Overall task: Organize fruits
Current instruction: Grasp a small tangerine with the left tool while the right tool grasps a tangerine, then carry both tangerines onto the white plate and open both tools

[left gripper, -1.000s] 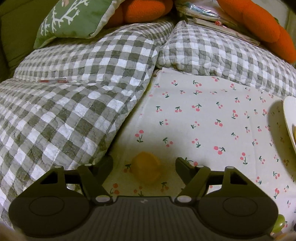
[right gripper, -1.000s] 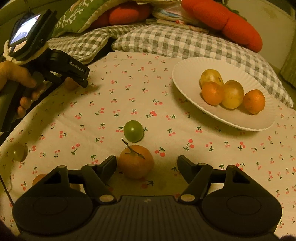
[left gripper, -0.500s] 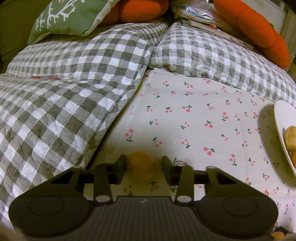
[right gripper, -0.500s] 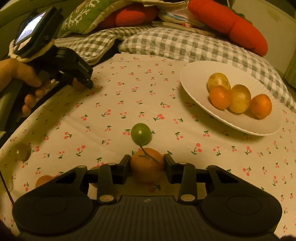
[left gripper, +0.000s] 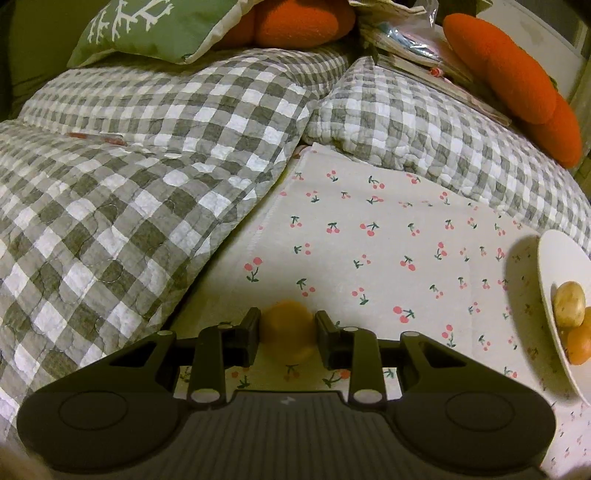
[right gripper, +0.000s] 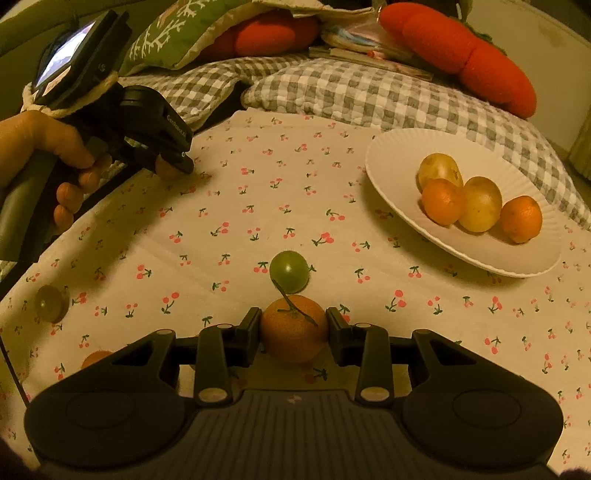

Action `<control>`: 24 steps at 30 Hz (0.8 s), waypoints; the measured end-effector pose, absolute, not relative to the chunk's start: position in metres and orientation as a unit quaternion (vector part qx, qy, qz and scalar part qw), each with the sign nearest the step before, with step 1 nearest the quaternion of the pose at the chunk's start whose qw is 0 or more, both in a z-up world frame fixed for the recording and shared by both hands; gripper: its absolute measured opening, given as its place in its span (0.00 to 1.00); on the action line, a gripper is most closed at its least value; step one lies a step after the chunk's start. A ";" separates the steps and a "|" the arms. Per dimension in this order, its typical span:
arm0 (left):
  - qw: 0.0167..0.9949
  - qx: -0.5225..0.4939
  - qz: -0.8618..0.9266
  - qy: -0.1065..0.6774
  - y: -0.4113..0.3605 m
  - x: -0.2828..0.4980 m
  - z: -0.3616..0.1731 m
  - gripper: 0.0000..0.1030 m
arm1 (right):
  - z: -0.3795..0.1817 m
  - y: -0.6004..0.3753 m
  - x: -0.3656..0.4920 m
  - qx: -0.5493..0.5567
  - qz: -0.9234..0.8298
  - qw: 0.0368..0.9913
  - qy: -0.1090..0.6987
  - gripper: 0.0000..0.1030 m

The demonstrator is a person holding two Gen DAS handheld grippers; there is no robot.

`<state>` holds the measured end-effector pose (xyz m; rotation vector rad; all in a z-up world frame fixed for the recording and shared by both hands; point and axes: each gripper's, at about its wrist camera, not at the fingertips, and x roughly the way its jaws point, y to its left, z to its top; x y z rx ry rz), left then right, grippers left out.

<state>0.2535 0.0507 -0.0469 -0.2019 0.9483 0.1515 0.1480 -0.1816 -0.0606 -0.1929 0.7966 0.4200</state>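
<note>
In the left wrist view my left gripper (left gripper: 287, 334) is shut on a small yellow-orange fruit (left gripper: 286, 319) lying on the cherry-print cloth (left gripper: 388, 258), close to the checked quilt. My right gripper (right gripper: 293, 332) is shut on a stemmed mandarin (right gripper: 294, 334) on the same cloth. Just beyond it lies a green round fruit (right gripper: 289, 271). A white paper plate (right gripper: 399, 155) at the right holds several yellow and orange fruits (right gripper: 480, 203). The right wrist view also shows the left gripper (right gripper: 170, 164), held by a hand (right gripper: 37, 147).
A pale green fruit (right gripper: 50, 302) and a small orange one (right gripper: 96, 358) lie at the cloth's left side. Grey checked quilts (left gripper: 129, 192) rise behind and to the left. A green cushion (left gripper: 147, 29), an orange plush carrot (right gripper: 461, 48) and stacked papers (left gripper: 406, 48) lie at the back.
Both grippers went from wide open around their fruits to shut on them. Neither hand has shifted much, and both fruits still rest on the cloth.
</note>
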 end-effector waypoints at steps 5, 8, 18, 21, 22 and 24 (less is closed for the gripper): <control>0.887 -0.111 0.059 0.444 0.046 0.251 -0.038 0.17 | -0.056 -0.183 0.148 -0.087 0.203 0.900 0.377 0.33; 0.891 -0.114 0.050 0.436 0.041 0.250 -0.032 0.17 | -0.052 -0.185 0.147 -0.082 0.202 0.902 0.372 0.33; 0.902 -0.122 0.023 0.414 0.022 0.245 -0.014 0.17 | -0.037 -0.195 0.153 -0.054 0.195 0.911 0.358 0.33; 0.905 -0.128 0.014 0.405 0.015 0.242 -0.007 0.17 | -0.030 -0.201 0.156 -0.043 0.191 0.914 0.354 0.33; 0.906 -0.128 0.010 0.403 0.012 0.241 -0.005 0.17 | -0.028 -0.203 0.157 -0.040 0.191 0.915 0.354 0.33; 0.908 -0.126 0.004 0.399 0.005 0.240 -0.001 0.17 | -0.024 -0.206 0.159 -0.033 0.189 0.916 0.352 0.33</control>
